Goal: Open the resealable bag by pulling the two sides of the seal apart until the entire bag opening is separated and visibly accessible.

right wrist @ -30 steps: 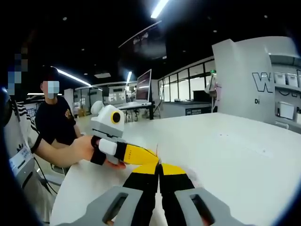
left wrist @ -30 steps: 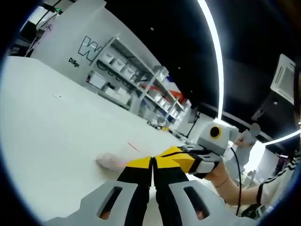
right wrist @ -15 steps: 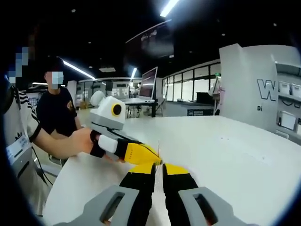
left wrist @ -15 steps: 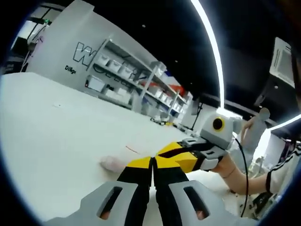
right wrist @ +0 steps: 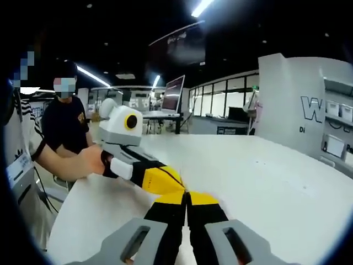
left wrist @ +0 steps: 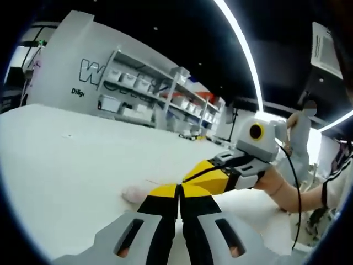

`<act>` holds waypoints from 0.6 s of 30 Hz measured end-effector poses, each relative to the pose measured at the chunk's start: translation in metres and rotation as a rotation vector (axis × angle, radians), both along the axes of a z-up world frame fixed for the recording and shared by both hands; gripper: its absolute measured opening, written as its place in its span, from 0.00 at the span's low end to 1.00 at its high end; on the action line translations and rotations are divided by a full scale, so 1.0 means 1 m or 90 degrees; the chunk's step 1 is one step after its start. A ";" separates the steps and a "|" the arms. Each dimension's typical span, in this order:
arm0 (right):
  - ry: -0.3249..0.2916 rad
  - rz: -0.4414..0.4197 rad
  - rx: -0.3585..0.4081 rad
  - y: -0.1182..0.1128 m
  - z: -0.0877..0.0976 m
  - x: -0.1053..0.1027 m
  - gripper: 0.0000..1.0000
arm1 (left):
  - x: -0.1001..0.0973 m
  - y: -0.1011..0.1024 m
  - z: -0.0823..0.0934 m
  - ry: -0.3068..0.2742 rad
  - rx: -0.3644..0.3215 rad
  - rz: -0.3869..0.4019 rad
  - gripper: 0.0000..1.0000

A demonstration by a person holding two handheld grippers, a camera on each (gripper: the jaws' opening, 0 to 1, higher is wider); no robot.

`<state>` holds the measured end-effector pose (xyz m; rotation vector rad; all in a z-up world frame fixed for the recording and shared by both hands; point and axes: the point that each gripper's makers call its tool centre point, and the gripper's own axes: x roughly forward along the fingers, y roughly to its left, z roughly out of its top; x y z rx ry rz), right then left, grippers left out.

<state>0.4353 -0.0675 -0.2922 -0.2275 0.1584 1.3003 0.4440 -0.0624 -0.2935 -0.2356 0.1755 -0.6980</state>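
The resealable bag (left wrist: 135, 193) is clear and hard to make out; a pale pinkish part of it lies on the white table (left wrist: 66, 160) just left of my left gripper (left wrist: 179, 189). That gripper's yellow-tipped jaws are pressed together on the bag's top edge. From the right, the right gripper (left wrist: 190, 180) meets it tip to tip, held by a hand (left wrist: 276, 179). In the right gripper view, the right gripper (right wrist: 187, 194) has its jaws closed on a thin film edge (right wrist: 184, 181), with the left gripper (right wrist: 175, 185) touching it from the left.
Both grippers work low over the broad white table (right wrist: 276, 176). A grey wall with shelves of bins (left wrist: 138, 91) stands beyond its far side. A person in a dark shirt (right wrist: 63, 130) stands past the table's left end, with desks and a monitor (right wrist: 172, 94) behind.
Half a second ago the right gripper's jaws stood slightly apart; now they are closed. Both views have tilted a little, and the two grippers stay tip to tip.
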 end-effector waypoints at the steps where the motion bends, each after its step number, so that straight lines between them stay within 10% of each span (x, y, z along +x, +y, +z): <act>1: 0.000 -0.002 0.000 0.000 0.000 0.000 0.00 | 0.000 0.000 0.000 -0.005 0.008 0.001 0.01; 18: 0.006 -0.004 -0.007 -0.001 -0.001 0.000 0.00 | -0.002 0.000 -0.002 -0.008 0.055 -0.003 0.01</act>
